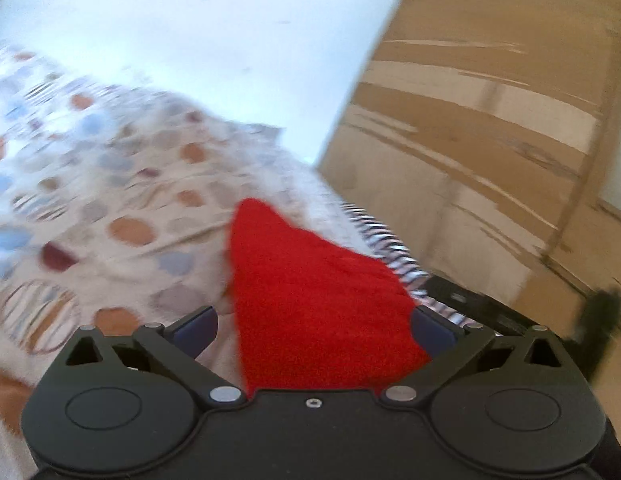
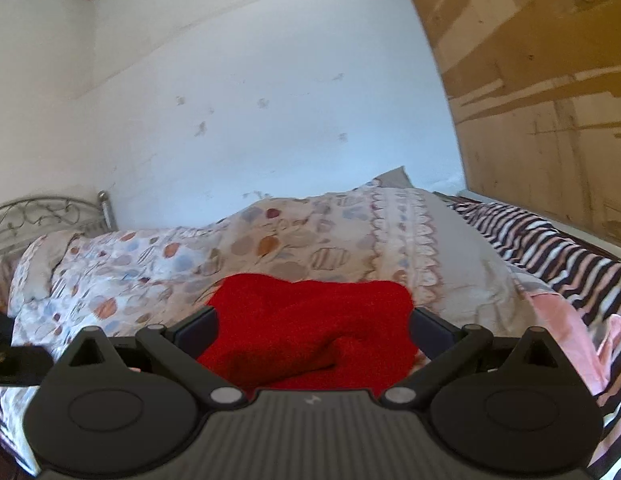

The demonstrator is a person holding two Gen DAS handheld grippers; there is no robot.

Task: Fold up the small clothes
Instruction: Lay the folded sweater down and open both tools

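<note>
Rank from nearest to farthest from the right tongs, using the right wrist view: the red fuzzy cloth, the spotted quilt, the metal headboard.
1. Red fuzzy cloth: between the open right tongs.
2. Spotted quilt: just behind it.
3. Metal headboard: far left, by the wall.

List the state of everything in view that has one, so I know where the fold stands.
Left gripper: open, fingers spread wide, clamping nothing.
Right gripper: open, fingers spread wide, clamping nothing.
Red garment: released, lying rumpled on the bed between the fingers, with a fold ridge across it.
Patterned duvet: bunched and creased.
Striped blanket: rumpled along the bed's right side.
</note>
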